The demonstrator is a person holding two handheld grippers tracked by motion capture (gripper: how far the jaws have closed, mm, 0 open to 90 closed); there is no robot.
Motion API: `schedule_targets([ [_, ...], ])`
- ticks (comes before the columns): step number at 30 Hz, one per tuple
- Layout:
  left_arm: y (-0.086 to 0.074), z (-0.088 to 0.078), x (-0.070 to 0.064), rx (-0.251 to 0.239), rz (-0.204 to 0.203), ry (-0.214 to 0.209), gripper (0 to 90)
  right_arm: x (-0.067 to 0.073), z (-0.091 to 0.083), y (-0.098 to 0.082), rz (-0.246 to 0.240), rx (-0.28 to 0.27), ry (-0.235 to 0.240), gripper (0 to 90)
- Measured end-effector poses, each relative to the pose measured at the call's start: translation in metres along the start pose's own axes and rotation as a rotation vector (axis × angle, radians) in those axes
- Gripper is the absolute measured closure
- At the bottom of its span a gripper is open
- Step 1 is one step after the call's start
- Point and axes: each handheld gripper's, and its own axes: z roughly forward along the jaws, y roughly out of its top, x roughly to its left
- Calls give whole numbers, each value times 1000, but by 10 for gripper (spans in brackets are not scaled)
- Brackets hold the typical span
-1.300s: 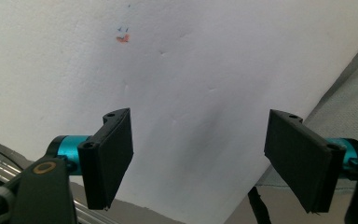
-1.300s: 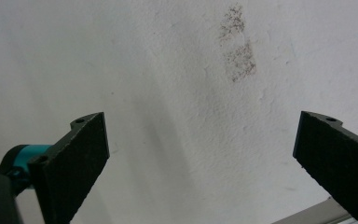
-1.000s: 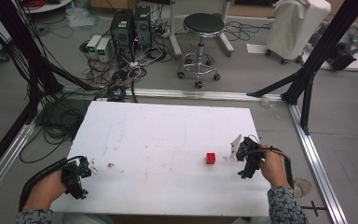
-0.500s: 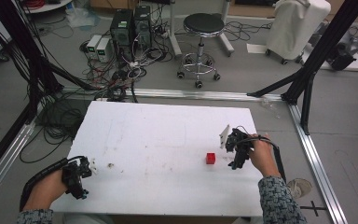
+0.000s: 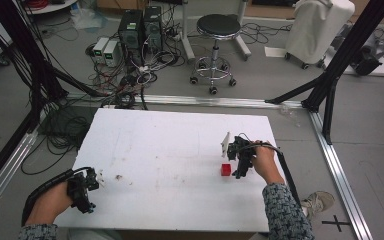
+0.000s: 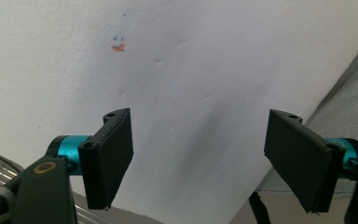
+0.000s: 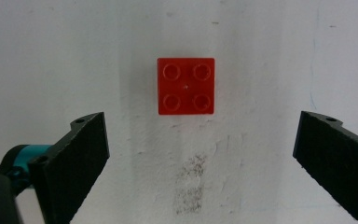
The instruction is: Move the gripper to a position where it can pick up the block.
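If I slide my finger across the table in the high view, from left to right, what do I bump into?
left gripper → small dark speck → red brick → right gripper

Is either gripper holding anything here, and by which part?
Nothing is held. Both the left gripper and right gripper are open; the red brick lies untouched on the table.
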Motion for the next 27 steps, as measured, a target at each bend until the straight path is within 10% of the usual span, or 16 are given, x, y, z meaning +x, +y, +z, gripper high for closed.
schedule_targets([
  [27, 0, -1, 1, -3, 0, 0, 240, 2, 38, 24, -43, 113, 55, 26],
])
